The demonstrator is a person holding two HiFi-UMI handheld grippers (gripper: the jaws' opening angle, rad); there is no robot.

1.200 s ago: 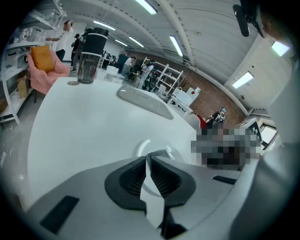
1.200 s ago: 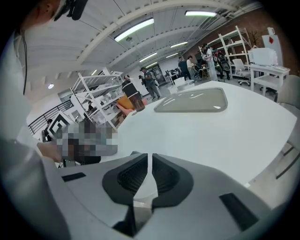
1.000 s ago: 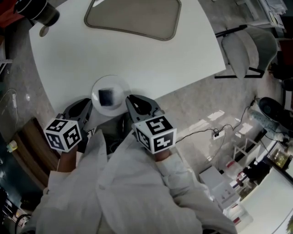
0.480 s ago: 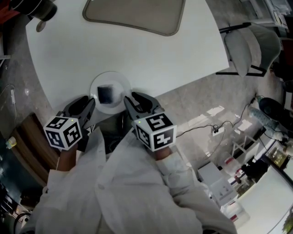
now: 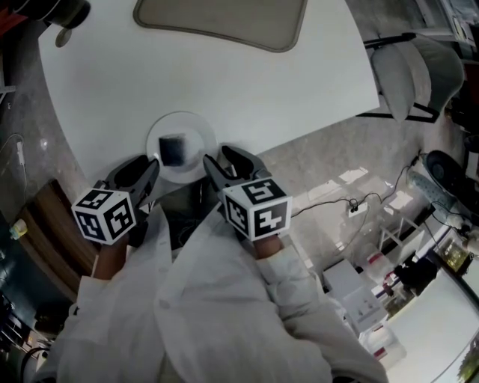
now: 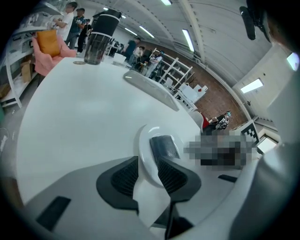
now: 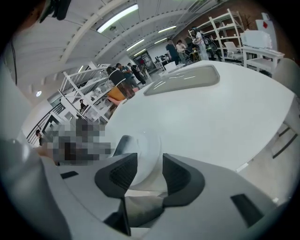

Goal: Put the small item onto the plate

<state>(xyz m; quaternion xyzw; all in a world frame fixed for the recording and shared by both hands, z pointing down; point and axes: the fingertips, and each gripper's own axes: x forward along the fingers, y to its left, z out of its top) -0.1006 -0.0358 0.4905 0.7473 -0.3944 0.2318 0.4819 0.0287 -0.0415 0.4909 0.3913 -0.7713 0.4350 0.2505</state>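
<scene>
No lettering can be read (the marker cubes (image 5: 105, 215) carry only square patterns).

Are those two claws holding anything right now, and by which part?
Nothing is held. The left gripper and right gripper have just been opening; their jaws stand apart, gripping nothing, by the plate.

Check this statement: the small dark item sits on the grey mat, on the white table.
Wrong in one respect: the small dark item sits on the white plate, not on the grey mat. It is still on the white table. The head view shows it.
</scene>
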